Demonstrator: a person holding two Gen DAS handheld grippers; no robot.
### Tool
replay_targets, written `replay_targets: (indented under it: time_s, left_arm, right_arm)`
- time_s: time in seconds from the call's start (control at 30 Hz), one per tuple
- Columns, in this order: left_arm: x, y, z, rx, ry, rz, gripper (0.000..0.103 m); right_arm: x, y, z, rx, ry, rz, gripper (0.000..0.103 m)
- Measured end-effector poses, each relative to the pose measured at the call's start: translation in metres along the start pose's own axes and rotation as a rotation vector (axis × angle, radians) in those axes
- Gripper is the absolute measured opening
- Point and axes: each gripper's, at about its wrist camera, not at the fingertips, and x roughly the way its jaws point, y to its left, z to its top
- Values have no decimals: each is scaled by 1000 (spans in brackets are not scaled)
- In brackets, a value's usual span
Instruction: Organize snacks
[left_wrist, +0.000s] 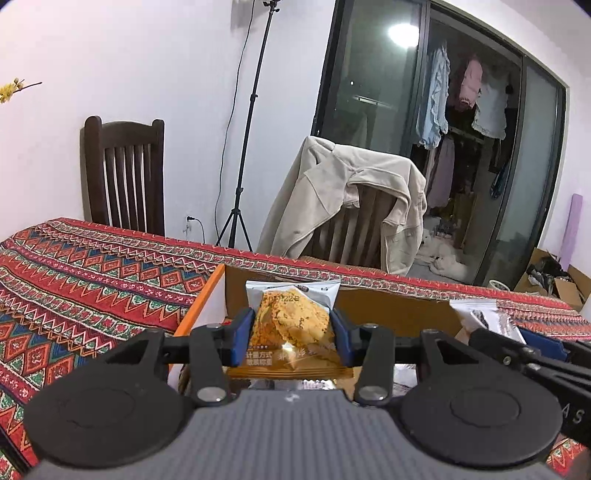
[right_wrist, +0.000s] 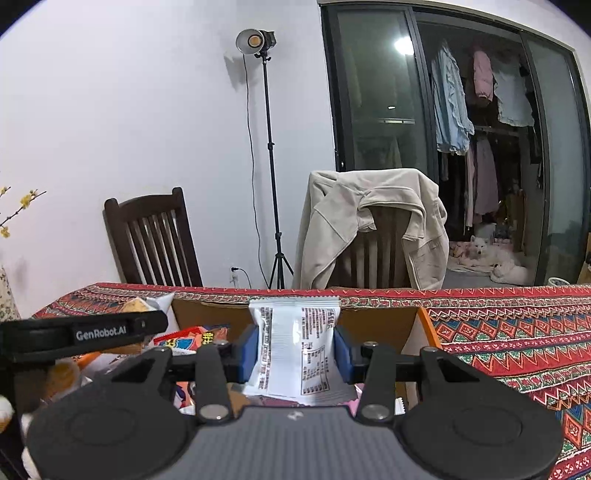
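The left gripper pinches an orange packet, the right gripper a white packet, both above the box. Both packets are slippery (only their edges squeezed), so either could slide free and land beside the box.

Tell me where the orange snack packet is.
In the left wrist view, the orange snack packet is clamped in the left tool, above the cardboard box on the patterned tablecloth.

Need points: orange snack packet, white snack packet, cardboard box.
orange snack packet (left_wrist: 291, 325), left wrist view, on the printed cracker picture.
white snack packet (right_wrist: 295, 347), right wrist view, on the printed back label.
cardboard box (left_wrist: 391, 314), left wrist view, on the far inner wall.
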Motion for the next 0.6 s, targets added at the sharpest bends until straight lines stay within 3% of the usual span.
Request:
replay_targets:
  time_s: [0.17, 0.23, 0.33, 0.4, 0.43, 0.6]
  left_arm:
    - [-1, 2, -3, -9, 0, -10, 51]
    - [-3, 3, -3, -18, -15, -7, 80]
    - [-9, 6, -2, -29, -57, -3, 103]
    - [-12, 9, -3, -56, -84, 0, 103]
    - [-12, 9, -2, -62, -84, 3, 103]
    - [-10, 10, 0, -64, -72, 22, 103]
  right_arm:
    - [6, -2, -3, 2, 14, -5, 43]
    - [7, -3, -2, 2, 19, -9, 48]
    - [9, -3, 0, 8, 28, -15, 60]
    - [10, -6, 0, 25, 37, -16, 97]
    - [10, -7, 0, 34, 37, -15, 103]
    - [12, -9, -3, 41, 37, -38, 103]
